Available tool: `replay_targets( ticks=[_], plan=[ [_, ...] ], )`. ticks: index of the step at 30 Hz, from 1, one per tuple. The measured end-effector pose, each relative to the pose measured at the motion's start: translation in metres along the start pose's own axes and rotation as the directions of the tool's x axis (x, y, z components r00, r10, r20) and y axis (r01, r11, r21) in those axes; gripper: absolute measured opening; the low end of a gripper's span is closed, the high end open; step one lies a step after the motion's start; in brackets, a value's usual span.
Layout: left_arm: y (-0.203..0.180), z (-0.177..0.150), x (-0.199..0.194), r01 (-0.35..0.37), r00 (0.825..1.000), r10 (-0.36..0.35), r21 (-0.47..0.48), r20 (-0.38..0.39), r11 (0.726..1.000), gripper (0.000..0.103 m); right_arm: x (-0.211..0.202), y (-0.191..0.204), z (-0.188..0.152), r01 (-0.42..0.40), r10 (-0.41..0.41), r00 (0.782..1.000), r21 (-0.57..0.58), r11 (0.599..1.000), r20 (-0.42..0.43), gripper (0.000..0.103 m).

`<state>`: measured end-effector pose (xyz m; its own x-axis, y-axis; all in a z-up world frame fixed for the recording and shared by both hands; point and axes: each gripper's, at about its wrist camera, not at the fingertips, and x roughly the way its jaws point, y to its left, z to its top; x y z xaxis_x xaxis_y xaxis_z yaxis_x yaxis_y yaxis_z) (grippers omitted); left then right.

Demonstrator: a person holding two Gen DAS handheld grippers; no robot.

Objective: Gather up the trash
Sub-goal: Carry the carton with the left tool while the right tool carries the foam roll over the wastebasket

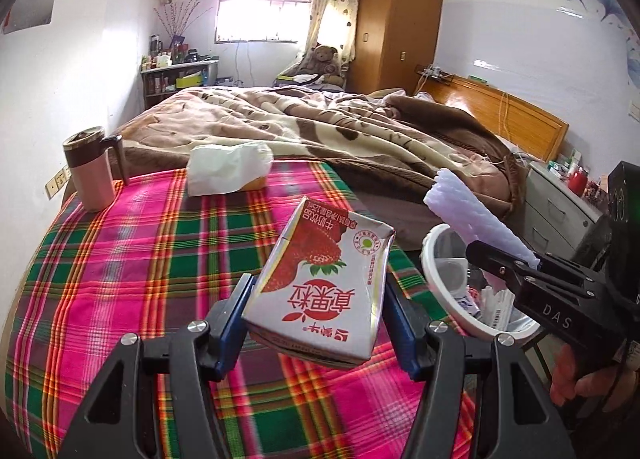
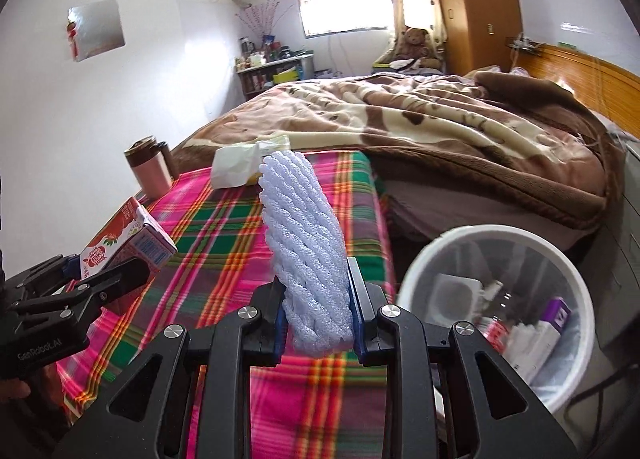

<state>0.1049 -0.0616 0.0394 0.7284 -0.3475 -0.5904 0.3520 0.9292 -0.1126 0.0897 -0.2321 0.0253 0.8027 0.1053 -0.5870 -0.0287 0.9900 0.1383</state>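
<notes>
My left gripper (image 1: 316, 323) is shut on a strawberry milk carton (image 1: 320, 279), held above the plaid cloth (image 1: 140, 279). The same carton (image 2: 128, 243) shows at the left of the right wrist view. My right gripper (image 2: 318, 315) is shut on a white foam fruit net (image 2: 302, 239), which stands up between the blue pads. In the left wrist view the foam net (image 1: 472, 219) hangs over the rim of the white trash bin (image 1: 444, 291). The bin (image 2: 420, 259) holds several bits of packaging and stands beside the table, to the right.
A pink mug with a brown lid (image 1: 90, 171) and a crumpled white bag (image 1: 228, 169) lie at the far end of the cloth. Behind is a bed with a brown blanket (image 1: 360, 127), a wooden wardrobe (image 1: 400, 19) and a grey drawer cabinet (image 1: 560, 203).
</notes>
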Motion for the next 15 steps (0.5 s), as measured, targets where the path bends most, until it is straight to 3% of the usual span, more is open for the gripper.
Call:
replay_targets(
  ticks=[15],
  plan=[
    [-0.085, 0.005, 0.023, 0.117, 0.993, -0.116, 0.094, -0.014, 0.989, 0.064, -0.039, -0.068, -0.02, 0.19, -0.195, 0.981, 0.129, 0.973, 0.024, 0.026]
  ],
)
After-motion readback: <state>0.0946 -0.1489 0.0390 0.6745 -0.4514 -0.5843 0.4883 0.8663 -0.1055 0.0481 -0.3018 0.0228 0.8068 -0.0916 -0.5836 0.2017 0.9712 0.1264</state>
